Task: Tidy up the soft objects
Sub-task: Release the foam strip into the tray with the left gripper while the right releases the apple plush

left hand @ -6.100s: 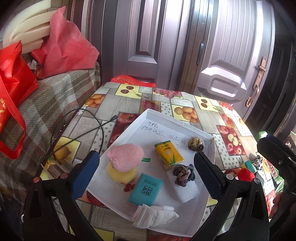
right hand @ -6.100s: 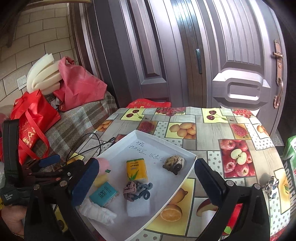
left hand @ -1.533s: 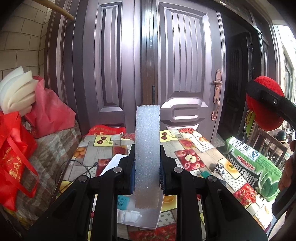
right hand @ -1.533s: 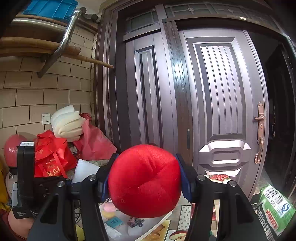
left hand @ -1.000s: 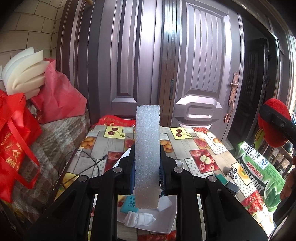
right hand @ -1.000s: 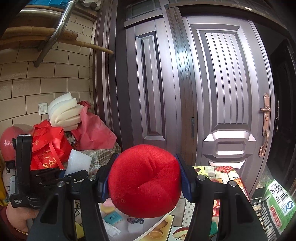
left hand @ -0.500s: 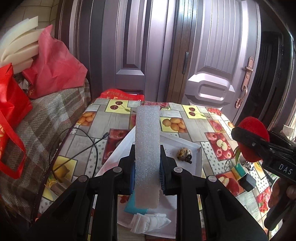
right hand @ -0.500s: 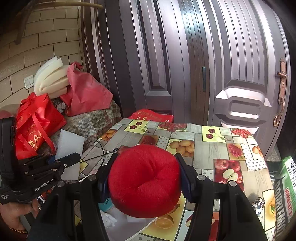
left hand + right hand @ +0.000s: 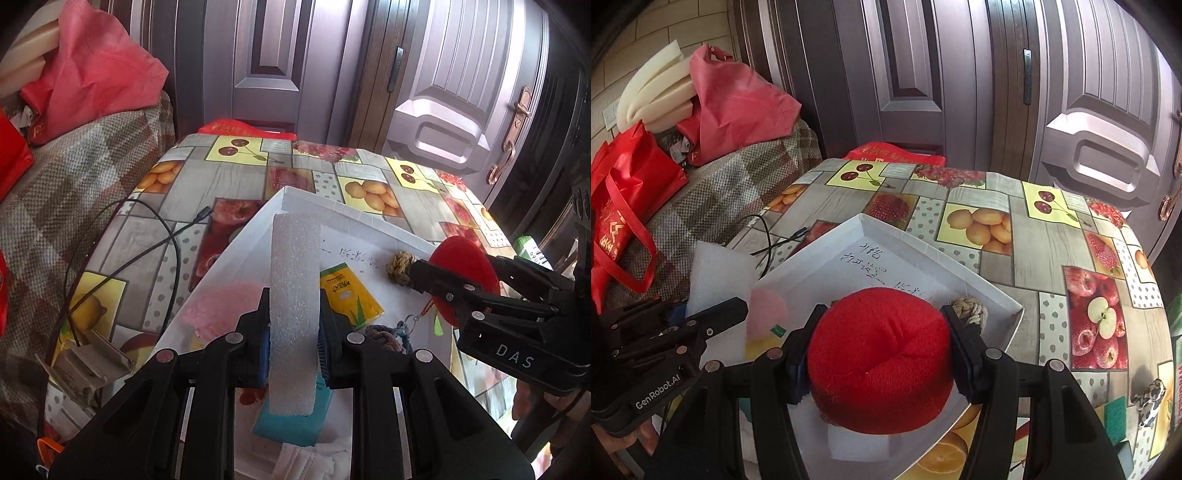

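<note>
Right wrist view: right gripper [image 9: 881,350], jaws easing apart, clasped red plush ball [image 9: 879,360], soft, light, squashable. Left gripper [image 9: 293,332] pinched white foam strip [image 9: 294,295] mid-length; featherweight, compressible.

Both wrist views look steeply down, close, sharing white tray [image 9: 373,221].

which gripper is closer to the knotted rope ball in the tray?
Right. The right gripper, clamping the red plush ball, has its fingertip right beside the rope ball. The left gripper, shut on the white foam strip, sits further toward the tray's other side.
</note>
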{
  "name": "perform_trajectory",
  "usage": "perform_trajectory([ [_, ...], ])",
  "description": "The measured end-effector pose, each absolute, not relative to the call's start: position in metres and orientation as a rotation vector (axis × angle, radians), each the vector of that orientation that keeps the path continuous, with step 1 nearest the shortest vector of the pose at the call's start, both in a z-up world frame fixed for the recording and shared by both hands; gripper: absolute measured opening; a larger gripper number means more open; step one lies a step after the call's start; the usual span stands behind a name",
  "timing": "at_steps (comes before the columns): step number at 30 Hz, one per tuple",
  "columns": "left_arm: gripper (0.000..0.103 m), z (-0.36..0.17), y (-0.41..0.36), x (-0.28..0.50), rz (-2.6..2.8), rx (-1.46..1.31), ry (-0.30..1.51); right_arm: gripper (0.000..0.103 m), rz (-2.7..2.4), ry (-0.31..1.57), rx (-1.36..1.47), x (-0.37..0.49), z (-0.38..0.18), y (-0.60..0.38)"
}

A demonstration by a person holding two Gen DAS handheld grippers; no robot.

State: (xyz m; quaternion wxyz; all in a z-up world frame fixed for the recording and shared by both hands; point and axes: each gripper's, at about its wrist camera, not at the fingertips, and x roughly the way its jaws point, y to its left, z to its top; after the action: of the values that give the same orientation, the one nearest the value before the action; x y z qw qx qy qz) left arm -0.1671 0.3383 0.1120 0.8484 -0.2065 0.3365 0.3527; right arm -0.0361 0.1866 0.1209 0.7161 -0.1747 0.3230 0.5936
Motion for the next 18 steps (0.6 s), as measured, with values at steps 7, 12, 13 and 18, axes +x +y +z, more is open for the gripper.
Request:
perform_trajectory([
  [7, 0.103, 0.097, 0.349, -0.177, 0.848, -0.425, 0.71, 0.089, 1.28, 0.704, -0.437, -0.034, 0.105, 0.2],
  [12, 0.103, 0.098, 0.352, -0.192, 0.907, -0.448, 0.694, 0.103, 1.237, 0.699, -0.455, -0.032, 0.105, 0.198],
  [13, 0.103, 0.099, 0.351, -0.194, 0.913, -0.449, 0.688, 0.103, 1.238, 0.693, -0.461, -0.034, 0.105, 0.197],
  [18, 0.103, 0.115, 0.342, -0.204, 0.933, -0.441, 0.65, 0.103, 1.238, 0.662, -0.475, -0.043, 0.114, 0.186],
])
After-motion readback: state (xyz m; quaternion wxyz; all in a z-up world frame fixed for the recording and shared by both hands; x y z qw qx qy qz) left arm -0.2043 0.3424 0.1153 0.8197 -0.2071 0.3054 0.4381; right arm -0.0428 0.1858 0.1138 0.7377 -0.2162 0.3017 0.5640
